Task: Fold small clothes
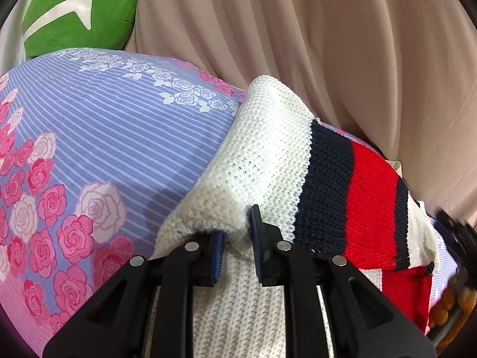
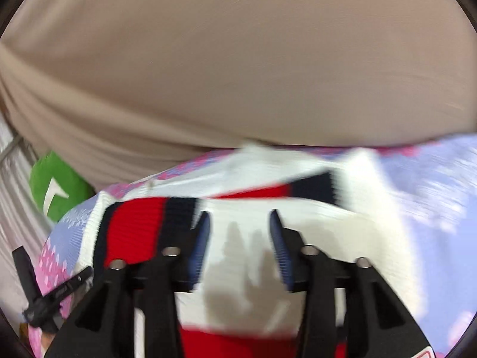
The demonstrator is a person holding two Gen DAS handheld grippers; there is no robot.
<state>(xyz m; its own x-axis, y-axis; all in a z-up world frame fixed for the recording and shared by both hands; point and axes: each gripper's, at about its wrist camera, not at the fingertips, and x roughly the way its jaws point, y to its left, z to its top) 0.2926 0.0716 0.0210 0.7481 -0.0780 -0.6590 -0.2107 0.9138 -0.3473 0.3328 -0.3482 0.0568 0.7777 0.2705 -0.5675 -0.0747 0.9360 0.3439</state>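
Note:
A small knit sweater (image 1: pixel 268 161), white with navy and red stripes, lies on a bed sheet (image 1: pixel 104 137) printed with lilac stripes and pink roses. My left gripper (image 1: pixel 237 232) is shut on a bunched white fold of the sweater and lifts it off the sheet. In the blurred right wrist view the sweater (image 2: pixel 298 217) lies spread under my right gripper (image 2: pixel 240 220), which is open and holds nothing, just above the white part near the red and navy stripes.
A green cushion (image 1: pixel 80 9) with a white mark lies at the far left of the bed; it also shows in the right wrist view (image 2: pixel 56 185). A beige curtain (image 1: pixel 328 44) hangs behind the bed. The left gripper's black frame (image 2: pixel 44 292) shows at the lower left.

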